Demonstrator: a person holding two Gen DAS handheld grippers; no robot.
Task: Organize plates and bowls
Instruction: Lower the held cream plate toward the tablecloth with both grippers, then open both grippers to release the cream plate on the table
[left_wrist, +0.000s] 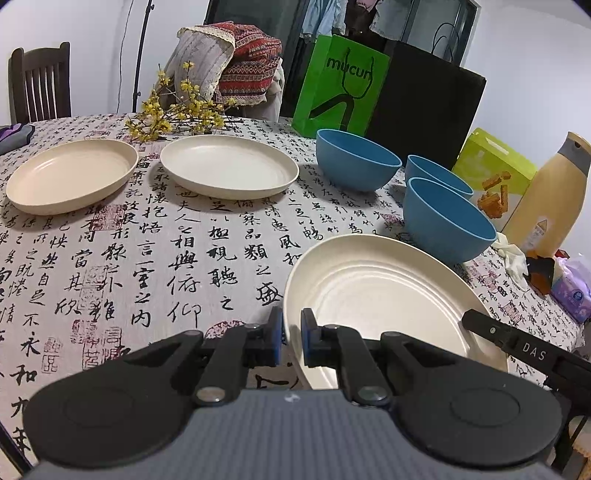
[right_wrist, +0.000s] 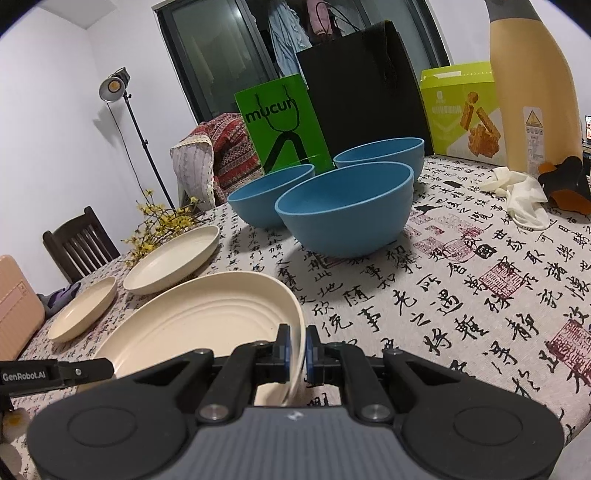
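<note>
My left gripper (left_wrist: 291, 338) and right gripper (right_wrist: 297, 350) are both clenched on opposite rims of one cream plate (left_wrist: 380, 295), held at the near edge of the desk (left_wrist: 147, 258), whose cloth is printed with black calligraphy and red seals. Beyond the held plate stand three blue bowls (right_wrist: 345, 210); two more cream plates (left_wrist: 229, 170) lie to its left, near a yellow flower sprig (left_wrist: 173, 110). Behind the bowls stand a green bag (left_wrist: 340, 85), a black bag (left_wrist: 424, 107), a white wall and dark glass doors (right_wrist: 218, 55).
</note>
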